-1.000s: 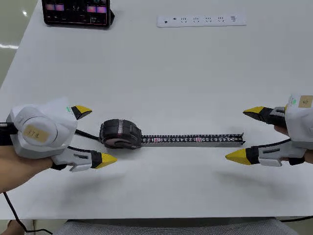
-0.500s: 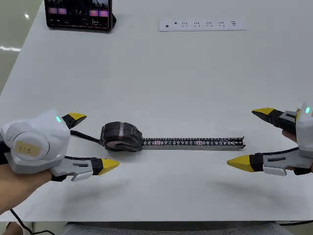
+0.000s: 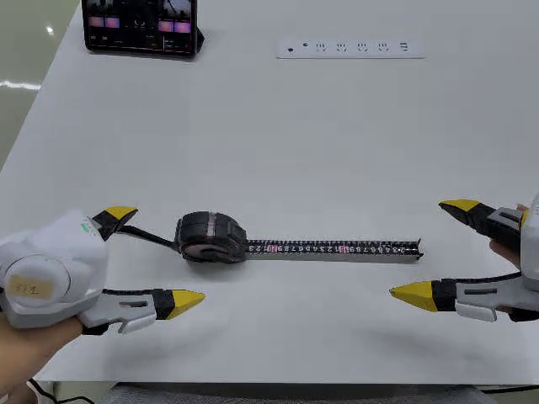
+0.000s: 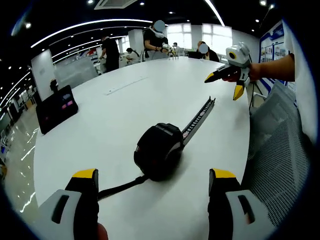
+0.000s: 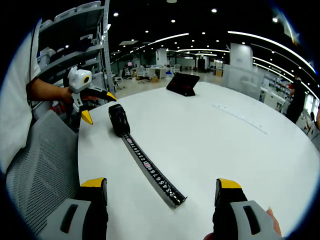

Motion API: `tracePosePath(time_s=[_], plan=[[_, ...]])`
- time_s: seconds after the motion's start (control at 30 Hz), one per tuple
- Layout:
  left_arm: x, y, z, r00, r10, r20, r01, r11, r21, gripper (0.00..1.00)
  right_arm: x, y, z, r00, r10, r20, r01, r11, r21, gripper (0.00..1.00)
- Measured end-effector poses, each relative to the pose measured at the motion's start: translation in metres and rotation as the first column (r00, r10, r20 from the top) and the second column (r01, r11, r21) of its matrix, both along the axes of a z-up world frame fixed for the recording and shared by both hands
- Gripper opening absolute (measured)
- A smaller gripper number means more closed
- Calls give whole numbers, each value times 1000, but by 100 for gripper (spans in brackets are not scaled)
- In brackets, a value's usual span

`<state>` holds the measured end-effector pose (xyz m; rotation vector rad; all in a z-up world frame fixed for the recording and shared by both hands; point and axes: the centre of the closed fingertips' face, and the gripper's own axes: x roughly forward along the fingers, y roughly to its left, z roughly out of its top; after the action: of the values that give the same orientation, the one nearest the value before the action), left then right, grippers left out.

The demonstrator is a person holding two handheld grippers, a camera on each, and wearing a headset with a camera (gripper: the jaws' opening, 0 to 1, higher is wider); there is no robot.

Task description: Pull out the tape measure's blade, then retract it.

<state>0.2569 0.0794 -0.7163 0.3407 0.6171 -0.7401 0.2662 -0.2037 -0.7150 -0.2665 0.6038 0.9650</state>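
— How far along is it?
— About halfway, I judge. The tape measure [image 3: 209,238] lies on its side at 8 o'clock of centre in the head view. Its blade [image 3: 333,248] is out, flat on the table, running from the tape measure toward 3 o'clock. The pull-out looks done; the retraction is not yet done.
— And the tools?
— Both are spread wide and hold nothing. The left gripper [image 3: 160,254] hovers at 8 o'clock, just beside the tape measure, which sits ahead between its jaws in the left gripper view and touches neither. The right gripper [image 3: 427,248] is at 4 o'clock; the blade's far end lies between its jaws, touching neither.
— So what's left?
— The blade has to run back in, I'd guess. Whether a lock holds it out, I cannot tell.
— The surface?
— A wide white table [image 3: 337,135], smooth and matte. A black strap [image 3: 147,236] trails from the tape measure toward 9 o'clock. A white power strip [image 3: 349,48] lies at 1 o'clock on the far side, and a dark tablet [image 3: 141,25] with a lit screen stands at 11 o'clock.
— The room?
— A big open workshop, with rows of ceiling lights [image 5: 167,38], shelving [image 5: 75,20], a grey mesh chair [image 5: 40,165] at the table's near edge, and other people [image 4: 107,50] at far benches
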Motion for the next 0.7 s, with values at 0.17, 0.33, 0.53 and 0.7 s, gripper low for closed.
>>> tracePosePath(time_s=[0.17, 0.33, 0.53, 0.7], plan=[[-4, 4, -3, 1000, 16, 1, -16, 1000, 4, 93, -5, 0, -1, 1000, -7, -3, 7, 1000, 7, 88], [-8, 7, -2, 999, 35, 3, -35, 999, -11, 95, -10, -1, 0, 1000, -17, -2, 17, 1000, 16, 89], [-12, 6, -3, 999, 41, 2, -41, 999, -17, 95, -14, -1, -2, 1000, -29, 10, 29, 999, 18, 90], [-14, 6, -1, 998, 66, 0, -66, 997, -51, 95, -18, 0, -4, 999, -37, 9, 36, 999, 18, 90]])
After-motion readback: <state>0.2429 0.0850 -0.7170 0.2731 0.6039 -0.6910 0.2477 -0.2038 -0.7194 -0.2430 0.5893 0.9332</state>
